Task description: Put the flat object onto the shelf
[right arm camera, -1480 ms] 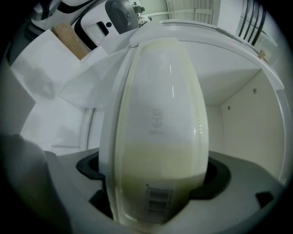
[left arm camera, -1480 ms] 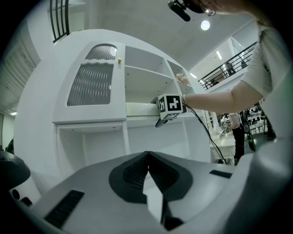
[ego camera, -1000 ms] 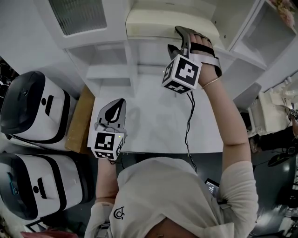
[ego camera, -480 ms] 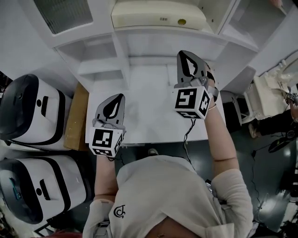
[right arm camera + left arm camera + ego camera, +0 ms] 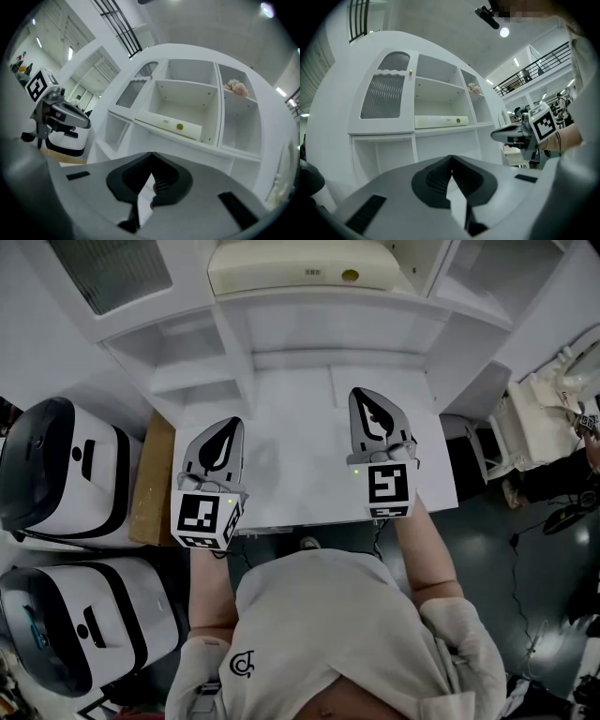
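Note:
The flat cream-coloured object [image 5: 305, 266] lies on a shelf [image 5: 319, 302] of the white cabinet, with a yellow dot on its front; it also shows in the left gripper view [image 5: 440, 122] and the right gripper view [image 5: 168, 124]. Both grippers hover over the white tabletop [image 5: 300, 446], well back from the shelf. My left gripper [image 5: 225, 427] is shut with nothing between its jaws [image 5: 451, 159]. My right gripper [image 5: 370, 401] is shut and empty too [image 5: 152, 157].
The white cabinet has several open compartments and a ribbed door [image 5: 386, 96] at upper left. A pink flower [image 5: 236, 87] sits in an upper right compartment. Two white-and-black appliances [image 5: 61, 460] stand left of the table beside a wooden board [image 5: 150, 484].
My right gripper has drawn back from the shelf down to the tabletop and its jaws have closed. The flat object stays on the shelf. The left gripper has barely moved.

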Demonstrator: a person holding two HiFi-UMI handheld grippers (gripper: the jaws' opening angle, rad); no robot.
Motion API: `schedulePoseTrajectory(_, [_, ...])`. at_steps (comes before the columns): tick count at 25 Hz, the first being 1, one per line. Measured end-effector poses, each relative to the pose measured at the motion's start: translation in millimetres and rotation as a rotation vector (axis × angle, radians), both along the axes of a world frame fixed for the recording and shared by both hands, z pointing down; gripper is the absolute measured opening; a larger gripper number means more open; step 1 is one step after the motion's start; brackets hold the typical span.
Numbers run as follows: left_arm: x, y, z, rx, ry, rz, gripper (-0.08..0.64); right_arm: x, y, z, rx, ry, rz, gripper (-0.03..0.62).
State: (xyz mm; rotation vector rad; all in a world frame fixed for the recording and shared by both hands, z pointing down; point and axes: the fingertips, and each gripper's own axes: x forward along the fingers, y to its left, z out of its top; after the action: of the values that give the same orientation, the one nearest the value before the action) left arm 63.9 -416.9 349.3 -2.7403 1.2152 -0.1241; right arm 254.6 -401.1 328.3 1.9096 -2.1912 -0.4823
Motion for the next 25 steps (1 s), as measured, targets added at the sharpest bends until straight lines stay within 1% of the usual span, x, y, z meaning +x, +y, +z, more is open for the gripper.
schedulePoseTrajectory(6, [5,-1,-12,0.037,0.017,0.015,0.012,8,14,32,-0.066,-0.169,-0.018,0.006])
schedulePoseTrajectory(8, [6,-3,-15,0.047,0.023,0.017,0.012,8,15,36,-0.078,-0.198,-0.035,0.005])
schedulePoseTrajectory(12, [10,-7,-15,0.049,0.027,0.024,0.012,1,11,40,-0.114,-0.241,-0.113,0.005])
schedulePoseTrajectory(16, [13,-9,-11,0.038,0.025,0.030,0.012,-1,10,41,-0.126,-0.250,-0.144,0.005])
schedulePoseTrajectory(25, [21,-9,-6,0.028,0.018,0.043,0.014,1,10,47,-0.149,-0.246,-0.135,0.005])
